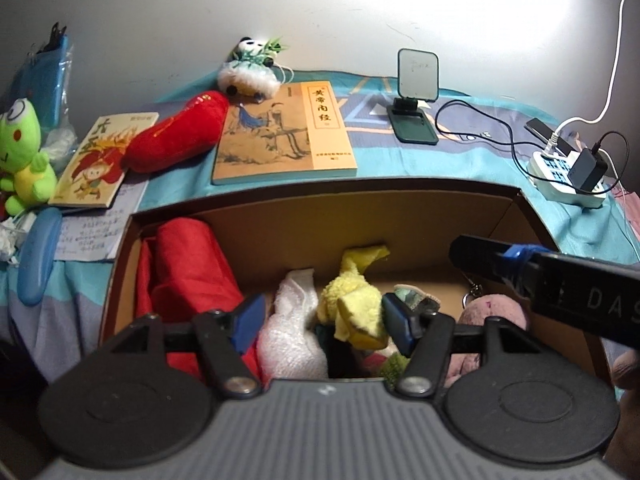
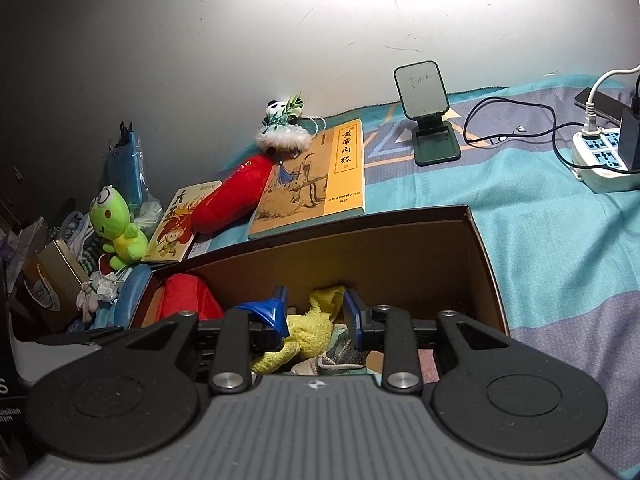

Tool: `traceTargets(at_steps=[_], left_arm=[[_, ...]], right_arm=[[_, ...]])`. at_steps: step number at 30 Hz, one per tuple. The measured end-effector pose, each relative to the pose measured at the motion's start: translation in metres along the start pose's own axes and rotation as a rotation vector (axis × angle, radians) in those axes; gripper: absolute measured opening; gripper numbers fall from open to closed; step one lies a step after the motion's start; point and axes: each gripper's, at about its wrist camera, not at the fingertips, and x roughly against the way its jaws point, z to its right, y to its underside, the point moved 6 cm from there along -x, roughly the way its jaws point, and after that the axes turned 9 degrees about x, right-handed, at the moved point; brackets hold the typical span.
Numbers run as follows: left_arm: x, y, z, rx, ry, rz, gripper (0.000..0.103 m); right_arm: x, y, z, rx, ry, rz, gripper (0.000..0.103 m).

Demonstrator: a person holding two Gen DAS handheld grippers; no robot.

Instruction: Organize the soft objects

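Yellow plush cloth point(image 1: 354, 300) sits in the middle of the cardboard box point(image 1: 280, 216), and the left gripper point(image 1: 320, 320) hangs right over it with its blue fingers spread wide. The right-hand pad looks to brush the yellow fabric, the left-hand pad stands clear of it, so nothing is pinched there. A white fluffy towel point(image 1: 292, 332) lies just left of the yellow piece, also between those fingers, and a red cloth point(image 1: 188, 268) fills the box's left end. A pink plush point(image 1: 492, 312) shows at the box's near right.

Over to the right gripper point(image 2: 314, 318): its fingers stand either side of the same yellow plush cloth point(image 2: 310, 332), fairly close together (whether they actually squeeze it I cannot tell).

Outside the box, far side: a red plush chili point(image 2: 232, 200) lies between two books, its tip beside the panda plush point(image 2: 284, 128), and a green frog plush point(image 2: 116, 228) sits at far left. All three are well apart from both claws on the blue bedspread point(image 2: 540, 220).
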Motion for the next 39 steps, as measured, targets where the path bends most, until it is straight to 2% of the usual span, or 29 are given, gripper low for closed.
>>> traceTargets(at_steps=[6,11,14,26,35,39], left_arm=[[0.018,0.007,-0.002,0.049,-0.052,0.010,0.064],[0.041,0.015,0.003,0.060,-0.096,0.077,0.065],[0.054,0.022,0.010,0.057,-0.142,0.095,0.066],[0.086,0.062,0.038,0.108,-0.251,0.069,0.066],[0.098,0.094,0.081,0.093,-0.270,0.049,0.066],[0.096,0.107,0.106,0.083,-0.249,0.027,0.066]], right_arm=[[0.019,0.005,0.000,0.026,0.017,0.024,0.014],[0.037,0.011,0.002,0.053,0.028,0.025,0.014],[0.050,0.015,0.005,0.058,-0.003,0.022,0.014],[0.095,0.034,0.017,0.125,-0.028,0.032,0.014],[0.120,0.050,0.042,0.131,-0.038,0.006,0.014],[0.134,0.059,0.060,0.127,-0.020,-0.001,0.014]])
